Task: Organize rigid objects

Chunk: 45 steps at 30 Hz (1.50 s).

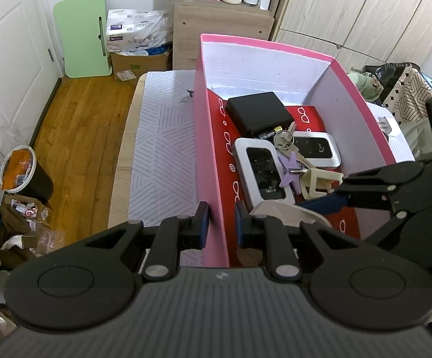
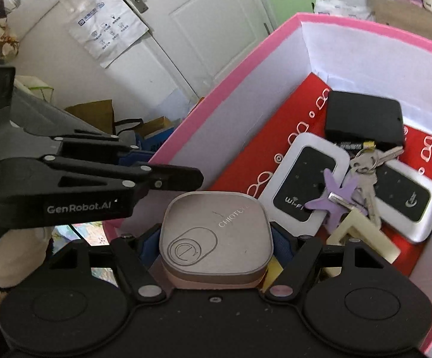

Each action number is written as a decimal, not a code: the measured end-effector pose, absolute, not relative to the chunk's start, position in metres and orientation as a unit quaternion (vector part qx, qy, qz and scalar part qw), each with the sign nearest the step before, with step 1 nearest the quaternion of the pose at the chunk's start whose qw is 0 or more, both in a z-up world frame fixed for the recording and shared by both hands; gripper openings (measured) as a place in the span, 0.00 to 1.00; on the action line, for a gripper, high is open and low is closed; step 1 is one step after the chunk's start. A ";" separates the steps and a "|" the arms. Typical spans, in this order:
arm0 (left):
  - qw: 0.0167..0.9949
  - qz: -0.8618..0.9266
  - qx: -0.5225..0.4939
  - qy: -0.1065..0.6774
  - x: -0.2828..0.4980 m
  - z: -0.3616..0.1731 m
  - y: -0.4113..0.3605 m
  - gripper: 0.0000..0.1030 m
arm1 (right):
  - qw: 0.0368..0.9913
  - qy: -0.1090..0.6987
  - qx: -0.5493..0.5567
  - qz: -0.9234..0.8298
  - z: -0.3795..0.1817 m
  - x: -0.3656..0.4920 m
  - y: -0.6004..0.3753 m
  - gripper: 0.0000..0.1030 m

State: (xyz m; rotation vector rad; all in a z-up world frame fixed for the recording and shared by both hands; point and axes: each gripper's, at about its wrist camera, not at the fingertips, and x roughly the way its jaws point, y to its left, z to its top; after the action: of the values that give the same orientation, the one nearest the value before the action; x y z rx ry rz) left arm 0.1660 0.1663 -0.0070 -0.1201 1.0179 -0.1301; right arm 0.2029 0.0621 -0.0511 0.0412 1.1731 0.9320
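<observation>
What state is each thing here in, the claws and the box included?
Left gripper: shut on the pink box's wall.
Right gripper: shut on the rose-gold case.
Pink box: lidless, partly filled.
Two Wi-Fi routers: lying flat.
Keys: lying across the routers.
Black box: closed.

Keys [image 2: 365, 167] between two routers [image 2: 302, 179] in box [image 2: 216, 113]; case [image 2: 365, 119] behind.
</observation>
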 end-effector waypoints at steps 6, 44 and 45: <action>0.869 -0.063 -0.059 0.487 0.166 -0.007 0.166 0.15 | 0.742 0.522 0.020 0.420 -0.046 0.200 0.061 0.79; 0.870 -0.049 -0.039 0.490 0.168 -0.006 0.159 0.15 | 0.915 0.391 -0.013 0.095 -0.080 0.222 -0.184 0.79; 0.870 -0.049 -0.038 0.490 0.168 -0.006 0.159 0.15 | 0.915 0.392 -0.016 0.098 -0.084 0.227 -0.187 0.79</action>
State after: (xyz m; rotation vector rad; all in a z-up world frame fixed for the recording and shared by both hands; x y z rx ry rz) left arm 0.1678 0.1587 -0.0064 -0.0801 1.0240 -0.1029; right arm 0.2265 -0.1866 -0.0838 -0.0339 0.8071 0.2023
